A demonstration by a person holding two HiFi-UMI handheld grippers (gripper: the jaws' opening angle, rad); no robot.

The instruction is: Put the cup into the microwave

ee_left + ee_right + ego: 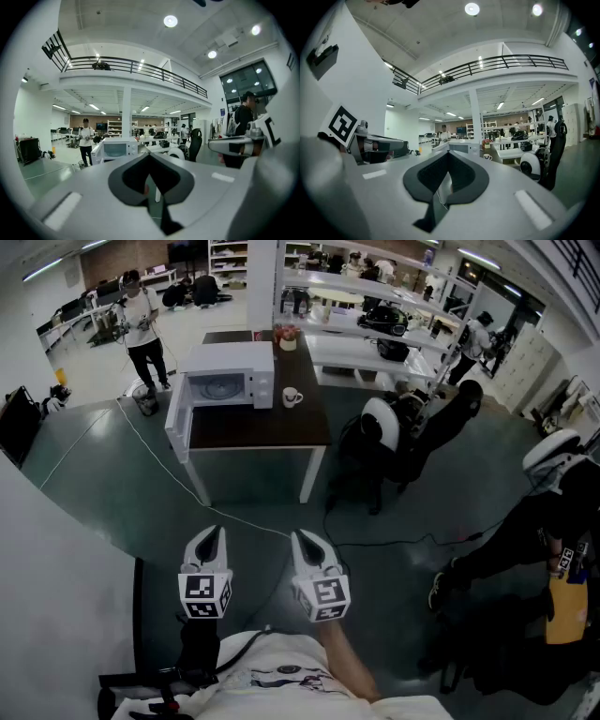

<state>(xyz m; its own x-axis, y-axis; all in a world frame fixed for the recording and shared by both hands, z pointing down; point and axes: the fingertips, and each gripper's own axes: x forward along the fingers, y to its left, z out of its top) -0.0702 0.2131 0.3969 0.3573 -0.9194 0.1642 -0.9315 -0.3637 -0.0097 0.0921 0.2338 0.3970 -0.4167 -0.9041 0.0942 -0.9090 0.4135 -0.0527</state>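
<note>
A white cup (292, 397) stands on a dark-topped table (272, 427), just right of a white microwave (230, 371) whose door (176, 418) hangs open to the left. Both grippers are held side by side over the floor, well short of the table and pointing toward it. My left gripper (212, 533) is shut with nothing in it, and so is my right gripper (302, 538). In the right gripper view the cup (487, 157) and microwave (459, 146) show small beyond the shut jaws. The left gripper view shows the microwave (115, 149) far ahead.
A pale cable (187, 488) runs across the dark floor in front of the table. A black-and-white office chair (394, 432) stands right of the table. A person (141, 324) stands behind on the left, others sit at the right. A small flower pot (287, 337) is at the table's back.
</note>
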